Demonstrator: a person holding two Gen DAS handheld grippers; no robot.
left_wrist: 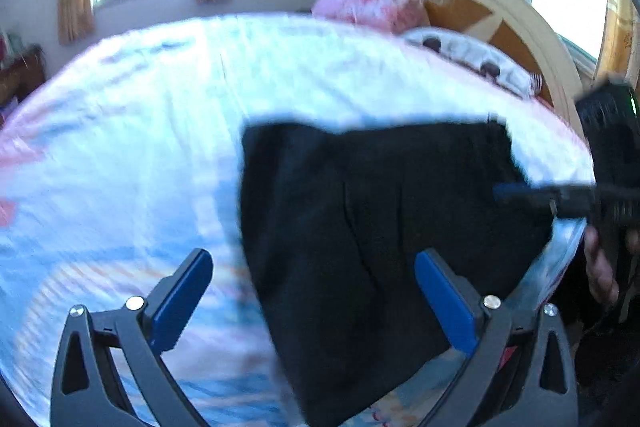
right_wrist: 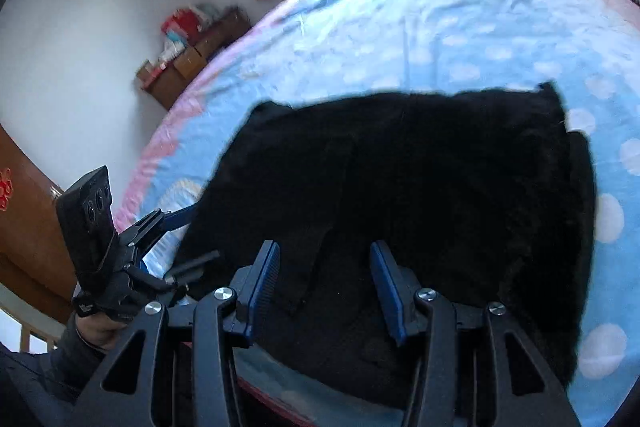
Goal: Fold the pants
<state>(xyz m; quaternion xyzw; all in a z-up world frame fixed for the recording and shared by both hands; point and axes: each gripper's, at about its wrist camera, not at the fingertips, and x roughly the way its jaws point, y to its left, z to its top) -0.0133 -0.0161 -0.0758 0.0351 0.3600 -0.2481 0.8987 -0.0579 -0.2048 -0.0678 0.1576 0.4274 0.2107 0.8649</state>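
Black pants (left_wrist: 380,227) lie folded into a flat block on the light blue bed sheet (left_wrist: 140,147), near the bed's front edge. My left gripper (left_wrist: 314,263) is open and empty, its blue pads apart just above the pants' left side. My right gripper (right_wrist: 324,255) is open and empty, hovering over the near edge of the pants (right_wrist: 420,187). The right gripper also shows in the left wrist view (left_wrist: 520,193) at the pants' right edge. The left gripper shows in the right wrist view (right_wrist: 180,219) at the pants' left edge.
Pink pillow (left_wrist: 364,7) and a spotted white pillow (left_wrist: 472,57) lie by the wooden headboard (left_wrist: 532,39). A wooden shelf with boxes (right_wrist: 188,55) stands by the far wall. A brown wooden door (right_wrist: 20,207) stands left. Windows with curtains are behind the bed.
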